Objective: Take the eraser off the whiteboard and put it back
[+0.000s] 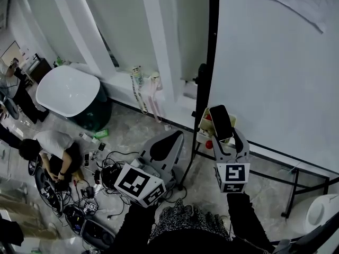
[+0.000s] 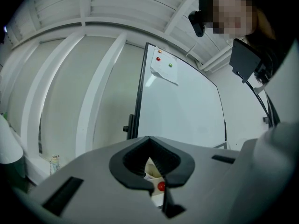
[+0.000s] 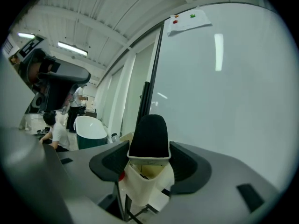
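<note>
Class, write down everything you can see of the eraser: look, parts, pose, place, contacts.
The eraser is an oblong block with a rounded top: a black felt-like face on a pale, plastic-looking body. It stands almost upright, clamped at its sides between the right gripper's fingers. It is held in the air near the whiteboard's lower corner, seemingly clear of the board, over a pale tray. Only the fingers visibly touch it.

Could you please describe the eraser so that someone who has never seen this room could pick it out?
Start at the large black-framed whiteboard and follow its left edge down to the right tool, which is clamped on the eraser. It is a rounded oblong with a black felt face on a pale base, unlike the cream tray just beneath it.
</note>
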A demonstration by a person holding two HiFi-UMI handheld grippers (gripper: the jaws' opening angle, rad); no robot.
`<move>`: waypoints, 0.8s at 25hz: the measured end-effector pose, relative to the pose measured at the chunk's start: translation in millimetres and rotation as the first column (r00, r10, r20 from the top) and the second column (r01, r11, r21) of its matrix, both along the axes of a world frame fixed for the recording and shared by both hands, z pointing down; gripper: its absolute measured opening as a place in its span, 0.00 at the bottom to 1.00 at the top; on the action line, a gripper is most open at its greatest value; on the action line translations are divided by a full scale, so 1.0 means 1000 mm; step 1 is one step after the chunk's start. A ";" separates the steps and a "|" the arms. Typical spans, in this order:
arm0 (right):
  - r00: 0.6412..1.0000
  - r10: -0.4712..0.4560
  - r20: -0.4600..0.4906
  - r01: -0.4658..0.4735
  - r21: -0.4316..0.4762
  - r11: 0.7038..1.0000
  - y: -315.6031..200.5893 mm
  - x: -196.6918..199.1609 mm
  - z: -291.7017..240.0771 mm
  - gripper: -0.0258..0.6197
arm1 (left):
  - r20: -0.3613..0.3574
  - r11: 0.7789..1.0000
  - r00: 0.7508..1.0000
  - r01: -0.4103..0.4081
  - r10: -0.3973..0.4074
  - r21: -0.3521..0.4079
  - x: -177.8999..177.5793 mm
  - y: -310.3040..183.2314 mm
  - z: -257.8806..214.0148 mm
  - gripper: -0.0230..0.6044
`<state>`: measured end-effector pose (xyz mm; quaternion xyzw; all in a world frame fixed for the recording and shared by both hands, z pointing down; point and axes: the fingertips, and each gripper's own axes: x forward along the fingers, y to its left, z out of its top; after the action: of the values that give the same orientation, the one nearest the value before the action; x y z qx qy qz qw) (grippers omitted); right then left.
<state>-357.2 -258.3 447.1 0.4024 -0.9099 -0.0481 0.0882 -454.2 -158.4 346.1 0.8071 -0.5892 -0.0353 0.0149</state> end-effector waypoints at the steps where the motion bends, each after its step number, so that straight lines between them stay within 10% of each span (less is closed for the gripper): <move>1: 1.000 -0.001 -0.020 0.001 0.009 1.000 0.000 -0.001 0.001 0.47 | 0.000 1.000 1.000 0.002 -0.002 0.001 -0.001 0.000 0.000 0.05; 20: 0.993 -0.079 -0.084 0.080 0.013 0.997 0.000 0.008 0.001 0.47 | -0.016 1.000 1.000 -0.019 0.019 0.003 0.004 -0.004 0.003 0.05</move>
<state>-349.4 -258.1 448.0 0.3642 -0.9204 -0.0757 0.1207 -450.6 -162.0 348.9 0.8122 -0.5815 -0.0426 0.0191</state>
